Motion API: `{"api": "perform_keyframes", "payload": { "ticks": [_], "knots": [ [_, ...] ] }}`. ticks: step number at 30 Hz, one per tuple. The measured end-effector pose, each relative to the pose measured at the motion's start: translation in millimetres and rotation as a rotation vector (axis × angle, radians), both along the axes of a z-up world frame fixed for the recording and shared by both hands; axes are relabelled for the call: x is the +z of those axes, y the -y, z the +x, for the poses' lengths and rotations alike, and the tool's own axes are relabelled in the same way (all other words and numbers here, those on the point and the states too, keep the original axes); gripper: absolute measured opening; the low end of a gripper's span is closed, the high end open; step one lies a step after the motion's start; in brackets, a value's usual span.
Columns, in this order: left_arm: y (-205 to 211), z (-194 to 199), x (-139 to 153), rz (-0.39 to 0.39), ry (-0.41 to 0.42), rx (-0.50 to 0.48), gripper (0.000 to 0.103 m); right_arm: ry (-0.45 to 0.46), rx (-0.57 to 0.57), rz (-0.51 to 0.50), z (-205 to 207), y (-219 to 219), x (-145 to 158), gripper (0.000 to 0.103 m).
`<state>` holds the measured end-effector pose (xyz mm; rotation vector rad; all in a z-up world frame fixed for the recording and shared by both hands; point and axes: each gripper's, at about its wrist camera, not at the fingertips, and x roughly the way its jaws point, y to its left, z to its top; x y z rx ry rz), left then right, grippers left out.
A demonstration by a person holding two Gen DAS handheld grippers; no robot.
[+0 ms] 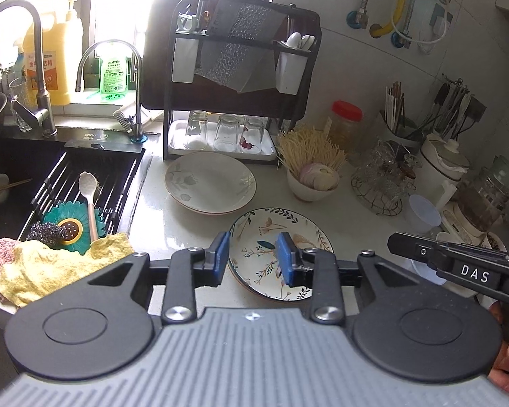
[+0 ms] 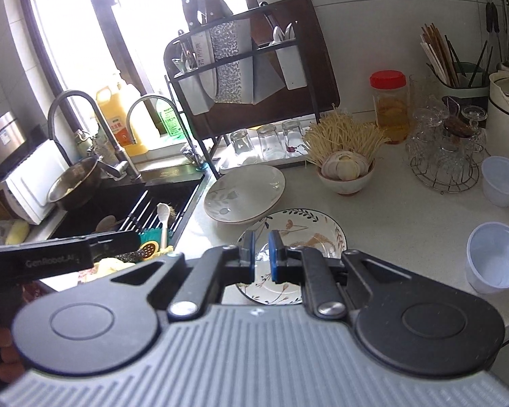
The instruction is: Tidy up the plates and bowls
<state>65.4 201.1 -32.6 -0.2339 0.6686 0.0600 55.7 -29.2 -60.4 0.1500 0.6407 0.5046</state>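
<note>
In the left wrist view, the left claw (image 1: 252, 259) is partly open and holds nothing. The flower plate (image 1: 271, 237) lies on the table (image 1: 349, 210) right under it and a bit farther off, so the plate shows through the gap between the blue pads. The pads do not seem to touch it. The pale plate (image 1: 209, 183) sits farther away and to the left, near the glass rack (image 1: 220, 68). The two plates look just apart here. The right claw (image 1: 458, 264) pokes in at the right edge.

In the right wrist view, the right claw (image 2: 262, 254) is closed to a thin slit and holds nothing. The flower plate (image 2: 305, 234) lies just past it and a bit right. The pale plate (image 2: 244, 193) is farther and left, its near rim over the flower plate's far edge. Both claws look about equally near the flower plate, so I think it is the easy one to reach.
</note>
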Motion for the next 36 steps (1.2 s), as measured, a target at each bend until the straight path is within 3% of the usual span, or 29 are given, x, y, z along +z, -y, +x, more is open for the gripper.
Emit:
{"api": "perform_keyframes", "payload": {
  "ticks": [5, 22, 29, 36],
  "knots": [
    [10.0, -17.2, 2.6, 0.004, 0.007, 0.002, 0.043, 0.015, 0.017, 0.021, -13.0, 0.3, 3.5, 0.012],
    [33.1, -69.6, 6.3, 0.005, -0.021, 0.045, 0.043, -0.004, 0.046, -0.017, -42.9, 5.7, 1.8, 0.012],
    [31.1, -71.0, 2.8, 0.02, -0.052, 0.038, 0.044, -0.016, 0.056, -0.041, -42.3, 2.6, -2.9, 0.012],
    [16.2, -49.3, -12.8, -0.019, -0.085, 0.034, 0.044, -0.035, 0.044, -0.064, -37.3, -4.4, -13.9, 0.012]
  ]
}}
